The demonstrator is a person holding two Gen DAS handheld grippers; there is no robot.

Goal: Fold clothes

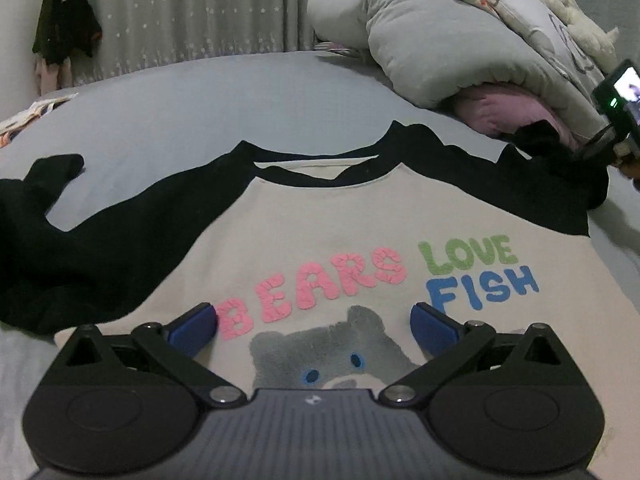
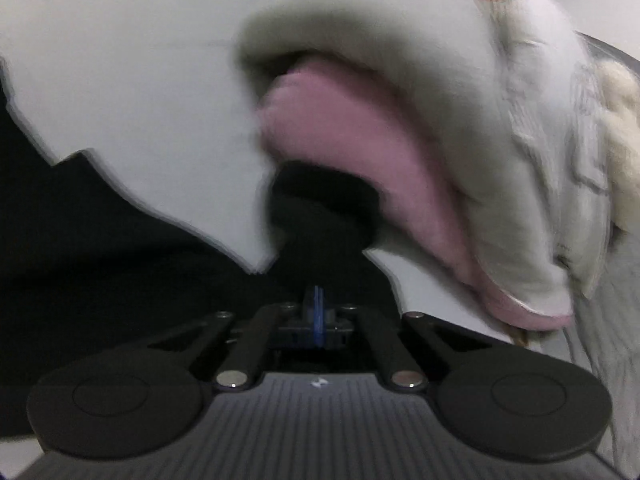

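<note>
A cream shirt with black raglan sleeves, the words BEARS LOVE FISH and a grey bear lies face up on the bed. My left gripper hovers over the print with its blue pads wide apart and nothing between them; it is open. The shirt's left sleeve sprawls to the left. My right gripper has its blue pads pressed together, shut on the black fabric of the other sleeve, whose cuff bunches just ahead of the fingertips. In the left wrist view that sleeve rises toward the right gripper's body at the far right edge.
A grey duvet over a pink pillow is heaped at the bed's far right, close to the held sleeve. A cream plush toy lies on it. Dark clothes hang by the curtain. Bare grey sheet stretches beyond the collar.
</note>
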